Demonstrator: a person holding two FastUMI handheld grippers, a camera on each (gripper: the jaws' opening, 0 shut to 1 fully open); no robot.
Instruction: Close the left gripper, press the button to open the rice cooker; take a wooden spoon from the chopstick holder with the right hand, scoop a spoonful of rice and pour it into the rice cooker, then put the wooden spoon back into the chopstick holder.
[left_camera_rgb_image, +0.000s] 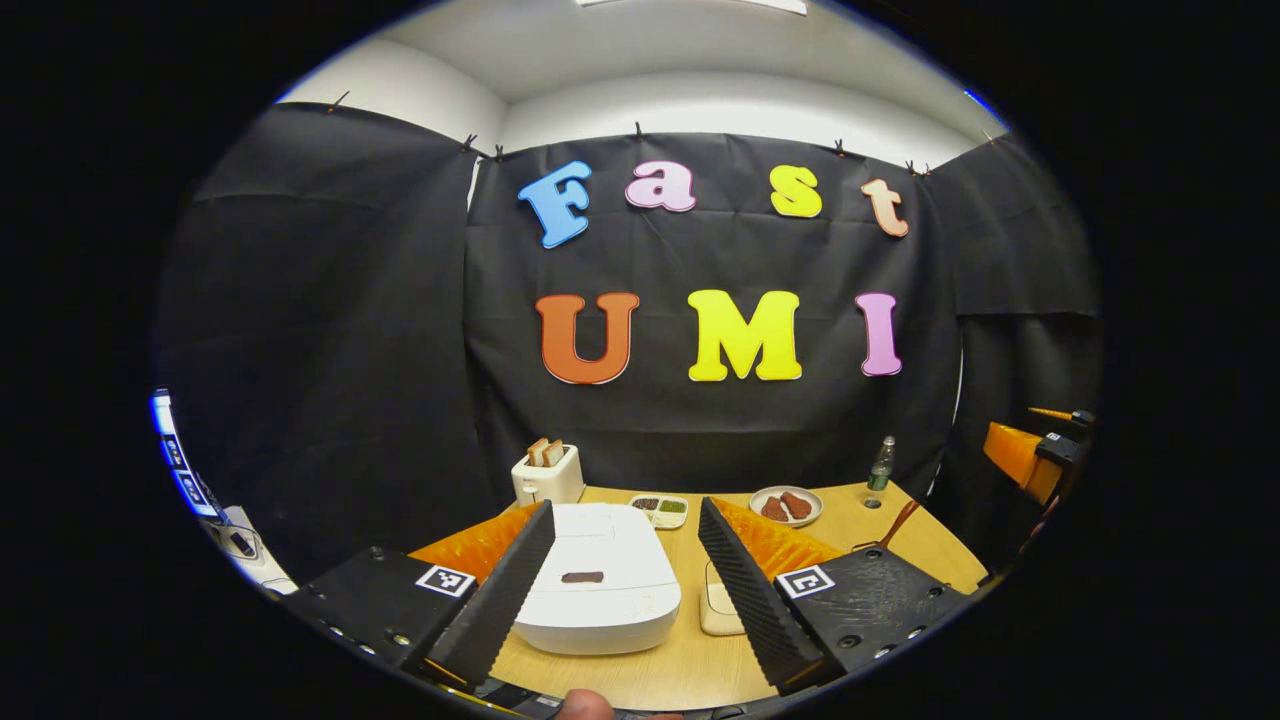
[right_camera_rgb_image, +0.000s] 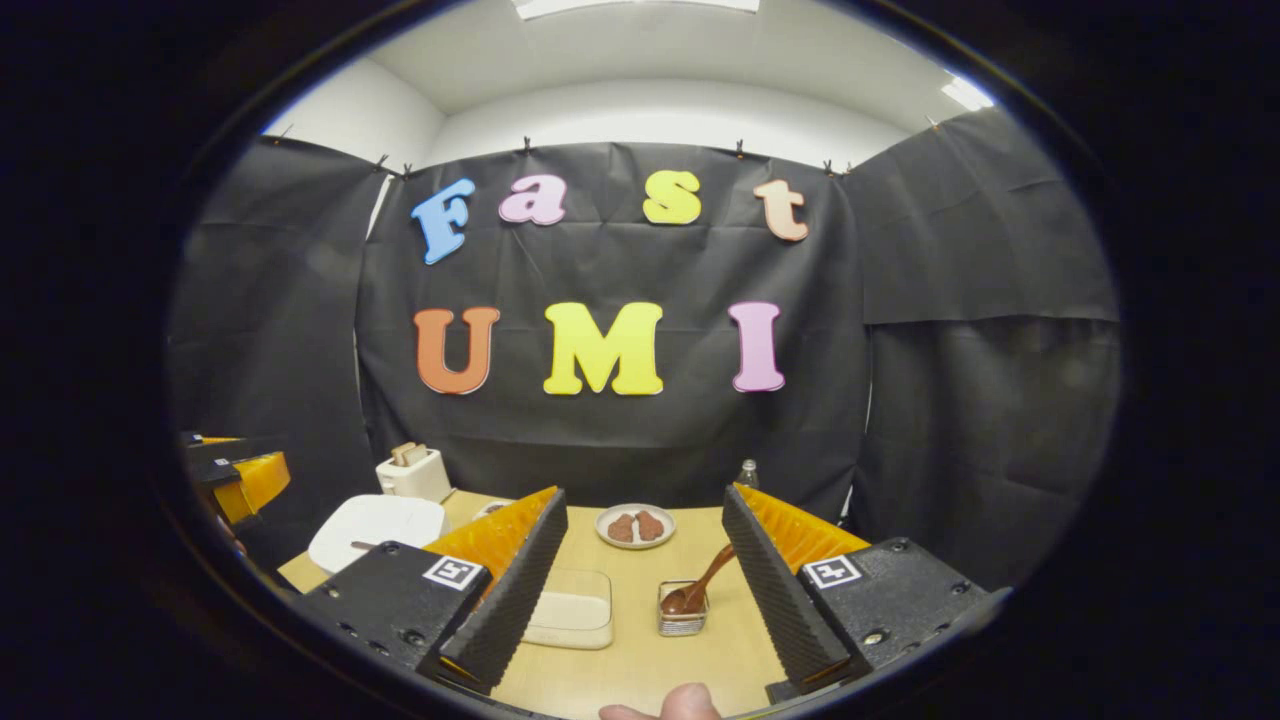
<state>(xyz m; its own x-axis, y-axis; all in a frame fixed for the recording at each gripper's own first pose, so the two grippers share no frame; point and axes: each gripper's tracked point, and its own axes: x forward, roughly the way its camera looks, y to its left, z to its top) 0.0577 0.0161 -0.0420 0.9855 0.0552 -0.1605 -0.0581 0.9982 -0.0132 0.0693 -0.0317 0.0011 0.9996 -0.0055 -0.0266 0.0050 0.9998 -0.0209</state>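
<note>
Left gripper view, scanning from the left: toaster at centre left, then the closed cooker low in the middle, framed by our left gripper, whose jaws stand wide apart and hold nothing. Its dark button sits on the lid's near half. Further right come a sauce tray, a plate and a bottle.

Right gripper view, again from the left: the cooker at lower left, the rice box just inside the left finger, then the holder with the spoon leaning up to the right. Our right gripper is also wide open and empty, well short of the spoon.

We judge step 1 is not yet begun. To do it well, we should shut the left jaws fully first, so 2 fingers form 1 blunt tip, then centre that tip over the button and press straight down, not at a slant, so the cooker does not slide.
</note>
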